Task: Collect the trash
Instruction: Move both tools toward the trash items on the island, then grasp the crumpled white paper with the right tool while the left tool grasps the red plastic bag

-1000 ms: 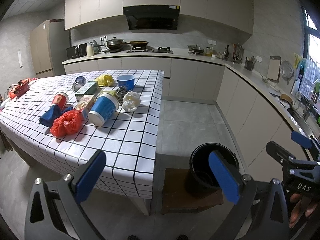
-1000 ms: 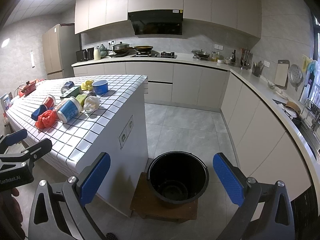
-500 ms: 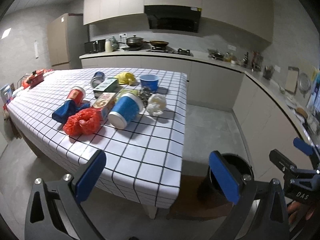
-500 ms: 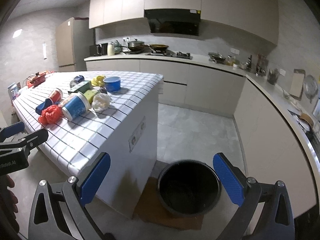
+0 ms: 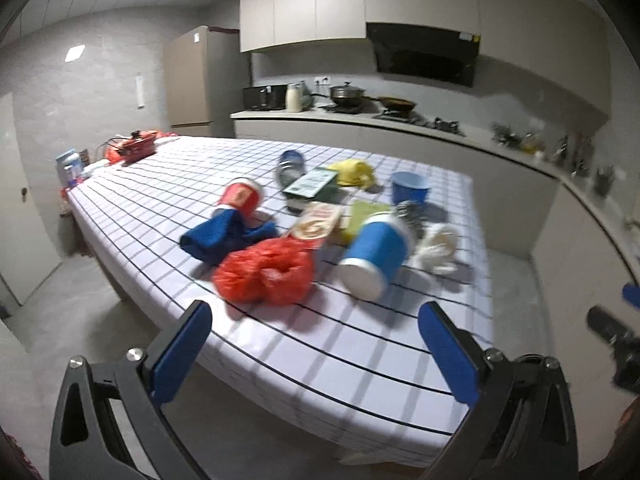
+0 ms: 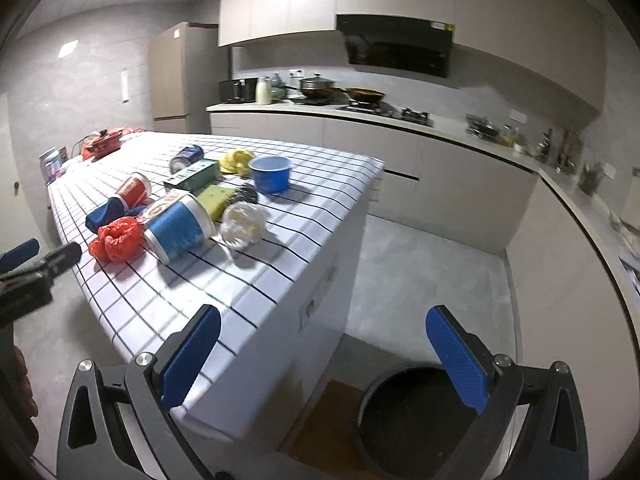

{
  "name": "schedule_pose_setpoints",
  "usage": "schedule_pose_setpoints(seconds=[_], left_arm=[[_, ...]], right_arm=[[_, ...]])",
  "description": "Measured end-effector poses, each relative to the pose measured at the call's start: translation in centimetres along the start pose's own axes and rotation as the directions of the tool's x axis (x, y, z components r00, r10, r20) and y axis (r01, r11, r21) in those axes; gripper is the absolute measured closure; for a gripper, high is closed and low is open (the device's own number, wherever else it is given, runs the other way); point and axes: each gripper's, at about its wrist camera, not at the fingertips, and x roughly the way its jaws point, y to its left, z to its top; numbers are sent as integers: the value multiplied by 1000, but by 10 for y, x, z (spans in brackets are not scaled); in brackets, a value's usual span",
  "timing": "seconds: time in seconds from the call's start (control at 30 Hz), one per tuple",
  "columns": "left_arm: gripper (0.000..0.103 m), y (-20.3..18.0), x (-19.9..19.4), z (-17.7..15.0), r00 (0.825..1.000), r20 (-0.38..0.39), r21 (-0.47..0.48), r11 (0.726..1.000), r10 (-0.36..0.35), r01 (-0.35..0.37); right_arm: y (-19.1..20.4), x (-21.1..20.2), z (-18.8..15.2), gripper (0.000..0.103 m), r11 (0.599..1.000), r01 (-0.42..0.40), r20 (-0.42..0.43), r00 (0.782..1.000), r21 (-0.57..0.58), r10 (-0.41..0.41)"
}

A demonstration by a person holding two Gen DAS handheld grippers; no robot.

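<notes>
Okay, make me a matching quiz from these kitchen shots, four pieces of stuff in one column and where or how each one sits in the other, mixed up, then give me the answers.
Things:
1. crumpled red plastic bag
2. small blue plastic bowl
3. black round bin
4. big blue paper cup with white rim

Places or states:
A. on the floor beside the end of the table
B. lying on its side on the checked tablecloth
C. standing upright, towards the table's far side
D. nearest the table edge in front of the left gripper

Pairs: 1-D, 2-C, 3-A, 4-B
</notes>
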Motion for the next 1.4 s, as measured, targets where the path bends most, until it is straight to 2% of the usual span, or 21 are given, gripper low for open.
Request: schedule_pose_setpoints(seconds=[0.1, 0.23, 0.3, 0.37, 0.57, 0.63, 0.8, 0.97, 1.03, 1.17, 1.2, 1.3, 1.4], left_arm=[[0, 11, 17, 2, 1000, -2, 4, 1000, 29, -29], [0, 25, 43, 6, 999, -35, -14, 1000, 27, -28], [0, 31, 59, 8, 998, -53, -22, 999, 27, -28], [0, 33, 70, 9, 998, -64, -32, 999, 19, -21], [0, 40, 103, 14, 994, -104, -49, 998, 20, -25], [0, 43, 111, 17, 993, -114, -54, 998, 17, -23], [10, 48, 131, 19, 989, -146, -78, 997, -19, 7], [19, 53, 139, 16, 985, -164, -103, 994, -52, 36], [24, 55, 141, 15, 983, -170, -113, 992, -67, 48], [43, 60, 139, 14, 981, -162, -140, 987, -105, 82], [47, 62, 139, 15, 981, -160, -147, 985, -113, 90], [52, 64, 134, 19, 981, -145, -159, 981, -131, 107], [52, 67, 124, 23, 985, -112, -164, 980, -134, 115]], right_arm=[[11, 21, 12, 0, 999, -21, -4, 1000, -27, 21], [24, 55, 27, 2, 998, -40, -15, 999, -54, 39], [30, 74, 35, 13, 997, -48, -31, 998, -62, 46], [34, 90, 41, 19, 996, -59, -47, 997, -61, 56], [52, 133, 56, 22, 991, -111, -87, 991, -75, 105], [62, 148, 61, 26, 987, -129, -103, 987, -94, 119], [72, 181, 67, 35, 983, -151, -148, 980, -103, 135], [72, 202, 71, 37, 981, -174, -175, 972, -91, 156], [73, 206, 71, 43, 979, -185, -185, 968, -85, 167], [75, 208, 68, 59, 974, -214, -199, 960, -72, 197], [76, 207, 68, 69, 972, -223, -197, 959, -68, 206], [75, 205, 70, 86, 970, -238, -183, 957, -55, 224], [72, 196, 72, 91, 966, -255, -162, 956, -40, 246]])
